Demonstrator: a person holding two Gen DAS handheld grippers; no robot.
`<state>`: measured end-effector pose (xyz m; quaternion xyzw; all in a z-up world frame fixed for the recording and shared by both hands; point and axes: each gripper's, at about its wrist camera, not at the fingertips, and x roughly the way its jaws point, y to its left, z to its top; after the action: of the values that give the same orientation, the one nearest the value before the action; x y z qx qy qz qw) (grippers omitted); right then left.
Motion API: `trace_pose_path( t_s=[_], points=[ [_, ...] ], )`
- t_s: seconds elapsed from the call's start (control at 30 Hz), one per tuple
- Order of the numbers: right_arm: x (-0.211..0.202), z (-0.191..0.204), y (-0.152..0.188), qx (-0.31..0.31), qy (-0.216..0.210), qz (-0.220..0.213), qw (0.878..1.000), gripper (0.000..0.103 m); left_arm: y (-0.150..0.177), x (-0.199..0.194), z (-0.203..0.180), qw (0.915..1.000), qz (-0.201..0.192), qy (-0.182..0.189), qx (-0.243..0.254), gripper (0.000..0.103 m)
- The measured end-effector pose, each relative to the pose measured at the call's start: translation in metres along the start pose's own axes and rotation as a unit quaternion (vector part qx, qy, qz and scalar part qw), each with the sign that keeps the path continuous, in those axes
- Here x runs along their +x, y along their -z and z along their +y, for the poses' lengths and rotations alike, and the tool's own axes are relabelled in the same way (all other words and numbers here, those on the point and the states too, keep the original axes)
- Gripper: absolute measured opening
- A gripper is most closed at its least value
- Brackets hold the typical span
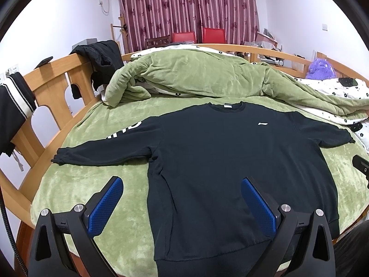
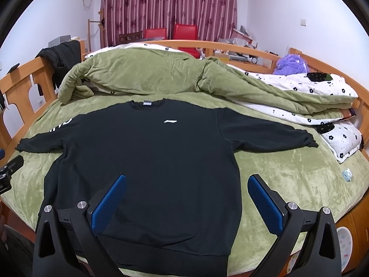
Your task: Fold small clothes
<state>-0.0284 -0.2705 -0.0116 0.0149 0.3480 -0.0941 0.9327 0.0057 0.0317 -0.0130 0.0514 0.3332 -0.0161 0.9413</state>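
Observation:
A black long-sleeved sweatshirt (image 1: 226, 161) (image 2: 143, 157) lies flat and face up on the green bed cover, both sleeves spread out sideways, white logo on the chest, hem toward me. My left gripper (image 1: 182, 184) hovers open above the shirt's lower left part; its left finger is over the green cover, its right finger over the shirt body. My right gripper (image 2: 186, 182) is also open, held over the shirt's lower right part, with its right finger out over the cover. Neither holds anything.
A bunched green quilt (image 1: 196, 78) (image 2: 147, 73) with white flowered lining lies behind the shirt. A wooden bed rail (image 1: 55, 87) runs along the left with dark clothes hung on it. A purple plush (image 2: 291, 64) sits at the far right. A small pale blue object (image 2: 347, 175) lies on the cover.

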Motion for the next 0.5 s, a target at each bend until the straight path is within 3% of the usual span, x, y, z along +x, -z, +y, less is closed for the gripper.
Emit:
trace_pose_path(
  t_s=[0.27,0.5],
  points=[
    [0.043,0.009,0.005,-0.028,0.007,0.048,0.998,0.103,0.001,0.042,-0.013,0.9998,0.021,-0.001,0.007,0.103],
    [0.083,0.019,0.009,-0.066,0.023,0.094,0.993,0.103,-0.003,0.093,-0.023,0.9976,0.068,-0.003,0.012,0.103]
  ],
)
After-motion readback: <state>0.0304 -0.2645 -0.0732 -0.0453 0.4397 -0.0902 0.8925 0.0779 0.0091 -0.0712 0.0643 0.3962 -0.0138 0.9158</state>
